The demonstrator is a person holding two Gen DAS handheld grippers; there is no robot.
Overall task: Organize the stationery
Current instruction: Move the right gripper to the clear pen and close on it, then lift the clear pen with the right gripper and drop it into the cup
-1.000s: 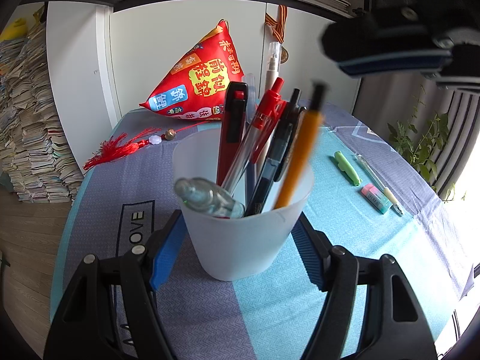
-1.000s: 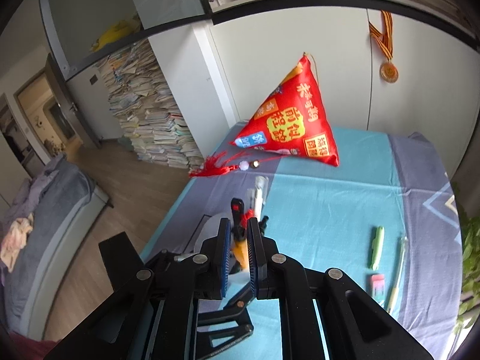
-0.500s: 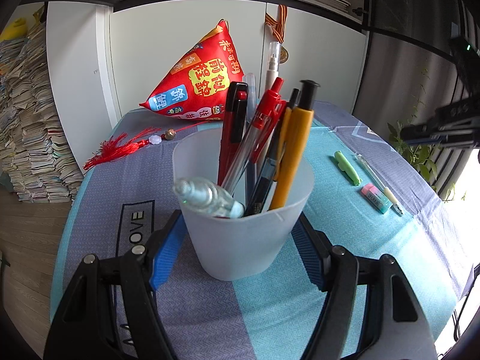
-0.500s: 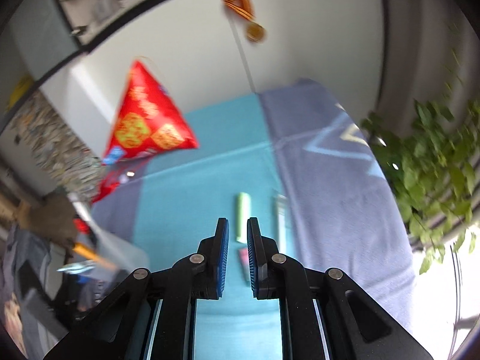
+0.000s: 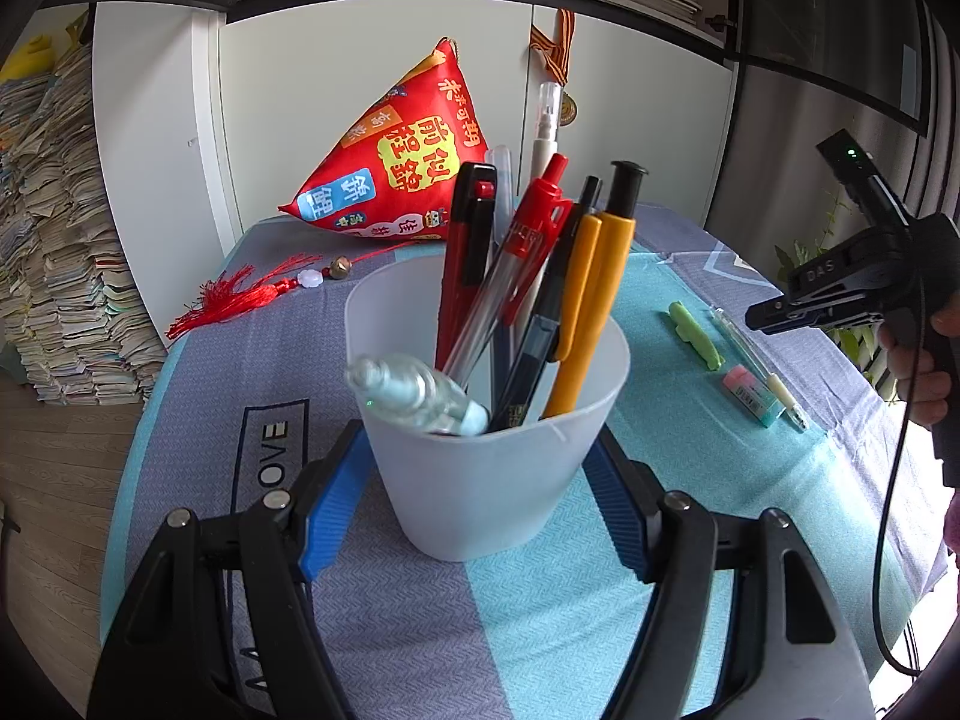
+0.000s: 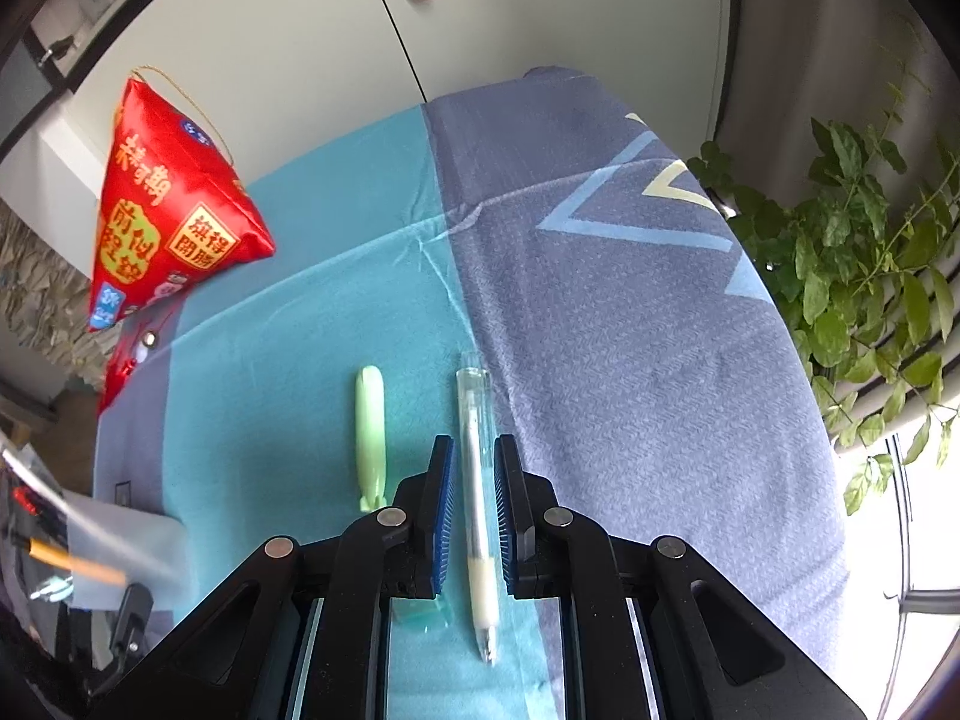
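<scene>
Bright daylight — glare (right edge); fisheye-warped borders

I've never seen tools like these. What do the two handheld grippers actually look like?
Both are black plastic. The left gripper and right gripper each have two fingers lined with ribbed blue pads, joined by silver screws. Seen from outside, the right one bears "DAS" lettering, a small green light and a trailing black cable.
</scene>
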